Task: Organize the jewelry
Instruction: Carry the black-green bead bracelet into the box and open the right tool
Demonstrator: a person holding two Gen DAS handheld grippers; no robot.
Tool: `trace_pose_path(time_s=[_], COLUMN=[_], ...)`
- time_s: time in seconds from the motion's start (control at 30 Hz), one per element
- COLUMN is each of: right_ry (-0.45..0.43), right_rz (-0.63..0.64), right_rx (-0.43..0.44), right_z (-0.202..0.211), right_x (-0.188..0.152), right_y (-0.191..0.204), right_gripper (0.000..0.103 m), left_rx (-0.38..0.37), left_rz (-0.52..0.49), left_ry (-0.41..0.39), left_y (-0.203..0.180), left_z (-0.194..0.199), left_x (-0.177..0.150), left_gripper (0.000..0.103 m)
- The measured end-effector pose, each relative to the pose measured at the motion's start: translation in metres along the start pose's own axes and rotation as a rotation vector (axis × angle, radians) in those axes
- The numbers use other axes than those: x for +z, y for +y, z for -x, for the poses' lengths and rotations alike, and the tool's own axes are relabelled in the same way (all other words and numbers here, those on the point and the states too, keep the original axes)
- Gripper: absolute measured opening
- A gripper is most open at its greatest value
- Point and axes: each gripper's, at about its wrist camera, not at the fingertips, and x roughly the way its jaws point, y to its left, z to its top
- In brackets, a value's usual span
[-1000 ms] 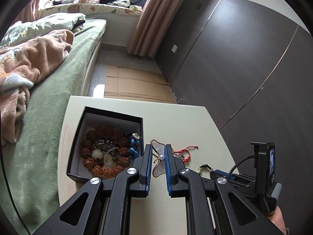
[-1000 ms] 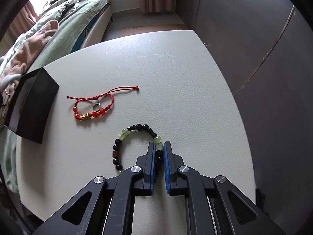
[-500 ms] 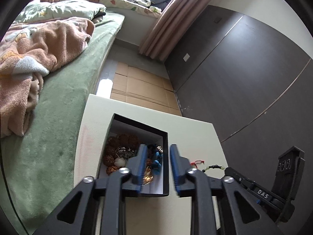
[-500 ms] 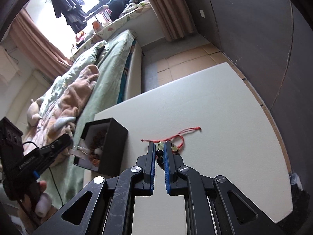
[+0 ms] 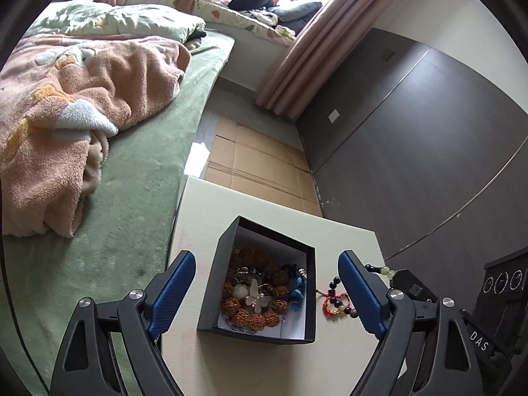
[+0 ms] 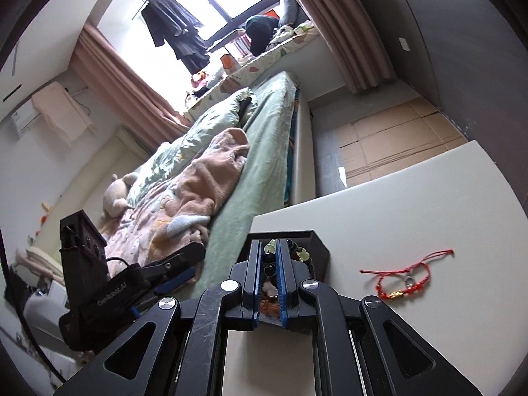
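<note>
Left wrist view: left hand-held gripper, jaws just opened wide and empty, straddles the open black square jewelry box near the white worktop bed-side edge; descending risks knocking it.

Right wrist view: right hand-held gripper pinches the black-and-green beaded bracelet above the box; early release drops beads outside. The red cord bracelet lies mid-worktop.

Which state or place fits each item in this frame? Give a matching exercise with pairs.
Items:
1. left claw
2. right claw
3. red string bracelet
4. butterfly pendant

States:
A. lying on the white table
B. inside the black box
C. open, holding nothing
D. shut on the bead bracelet

Pairs: 1-C, 2-D, 3-A, 4-B
</note>
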Motion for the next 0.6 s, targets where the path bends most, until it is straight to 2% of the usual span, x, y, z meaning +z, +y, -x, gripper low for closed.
trace_pose_path(time_s=[0.13, 0.23, 0.33, 0.47, 0.5, 0.53, 0.6], right_ry=[0.028, 0.080, 0.156, 0.123, 0.113, 0.104, 0.094], right_rz=[0.001, 0.014, -0.024, -0.003, -0.002, -0.002, -0.003], right_rx=[0.045, 0.059, 0.005, -0.011, -0.010, -0.013, -0.034], right_z=[-0.020, -0.042, -0.056, -0.041, -0.035, -0.031, -0.023], right_x=[-0.004, -0.007, -0.012, -0.011, -0.011, -0.011, -0.012], right_y=[0.010, 0.015, 0.008, 0.004, 0.003, 0.001, -0.002], right_gripper=[0.010, 0.011, 0.045, 0.048, 0.051, 0.058, 0.062], left_rx=[0.033, 0.058, 0.065, 0.065, 0.062, 0.057, 0.056], left_rz=[0.009, 0.038, 0.051, 0.052, 0.053, 0.051, 0.032], left_ry=[-0.019, -0.030, -0.032, -0.037, -0.033, -0.031, -0.026], left_y=[0.007, 0.019, 0.025, 0.024, 0.022, 0.020, 0.014], left_z=[0.004, 0.007, 0.009, 0.010, 0.010, 0.009, 0.008], left_x=[0.005, 0.008, 0.010, 0.009, 0.008, 0.007, 0.005], left_gripper=[0.088, 0.088, 0.088, 0.088, 0.088, 0.088, 0.088])
